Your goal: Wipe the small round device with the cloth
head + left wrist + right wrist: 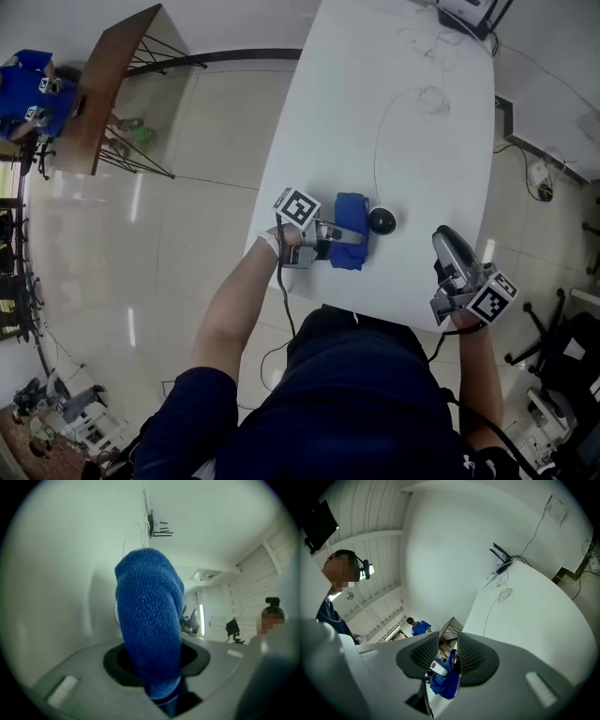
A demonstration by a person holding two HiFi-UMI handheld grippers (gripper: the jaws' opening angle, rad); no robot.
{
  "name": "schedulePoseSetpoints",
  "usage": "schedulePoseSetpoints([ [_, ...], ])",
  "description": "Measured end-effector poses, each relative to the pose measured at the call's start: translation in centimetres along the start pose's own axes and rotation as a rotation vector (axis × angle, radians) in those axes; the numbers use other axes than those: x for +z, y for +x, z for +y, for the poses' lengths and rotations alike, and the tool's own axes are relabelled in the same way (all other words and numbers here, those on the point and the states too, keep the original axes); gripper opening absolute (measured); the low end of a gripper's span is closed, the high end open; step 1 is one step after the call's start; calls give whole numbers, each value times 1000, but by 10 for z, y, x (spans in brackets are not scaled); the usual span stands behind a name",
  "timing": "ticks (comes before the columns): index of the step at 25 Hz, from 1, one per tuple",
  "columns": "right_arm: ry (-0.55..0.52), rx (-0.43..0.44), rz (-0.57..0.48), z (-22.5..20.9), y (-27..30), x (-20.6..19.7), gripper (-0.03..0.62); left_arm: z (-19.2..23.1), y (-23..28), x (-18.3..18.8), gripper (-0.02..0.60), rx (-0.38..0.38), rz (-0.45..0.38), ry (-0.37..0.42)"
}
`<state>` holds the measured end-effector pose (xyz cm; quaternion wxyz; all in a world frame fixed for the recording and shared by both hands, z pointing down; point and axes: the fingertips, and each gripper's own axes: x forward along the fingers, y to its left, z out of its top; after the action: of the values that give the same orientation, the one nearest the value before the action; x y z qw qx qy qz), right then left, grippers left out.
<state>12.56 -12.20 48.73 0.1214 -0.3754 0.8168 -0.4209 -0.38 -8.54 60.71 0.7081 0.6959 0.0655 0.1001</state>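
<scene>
Left hand: the forearm reaches in from the lower left over the near edge of the white table (pixel 412 150). The left gripper (pixel 339 234) lies level, its jaws clamped on a folded blue cloth (pixel 351 230).
Device: the small round device (pixel 382 221) sits on the table just right of the cloth (touching or not, unclear).
Right hand: the right gripper (pixel 447 242) is at the table's near right edge, its jaws a narrow gap apart with nothing between them.
Room: bare tabletop beyond the device, apart from a thin looping cable (pixel 376 141).
Hidden: in the left gripper view the cloth (pixel 150 620) fills the middle and the device cannot be made out.
</scene>
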Motion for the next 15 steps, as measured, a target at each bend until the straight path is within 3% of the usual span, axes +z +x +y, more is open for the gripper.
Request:
schedulePoseSetpoints([
  [4, 3, 4, -8, 0, 4, 1, 123, 39, -2, 3, 155, 187, 19, -65],
  [7, 2, 9, -15, 3, 2, -3, 123, 50, -6, 5, 155, 332, -20, -37],
  [12, 0, 9, -31, 1, -5, 1, 117, 37, -26, 24, 156, 715, -97, 270],
  [15, 5, 7, -37, -3, -8, -1, 114, 23, -27, 39, 158, 916, -79, 473],
])
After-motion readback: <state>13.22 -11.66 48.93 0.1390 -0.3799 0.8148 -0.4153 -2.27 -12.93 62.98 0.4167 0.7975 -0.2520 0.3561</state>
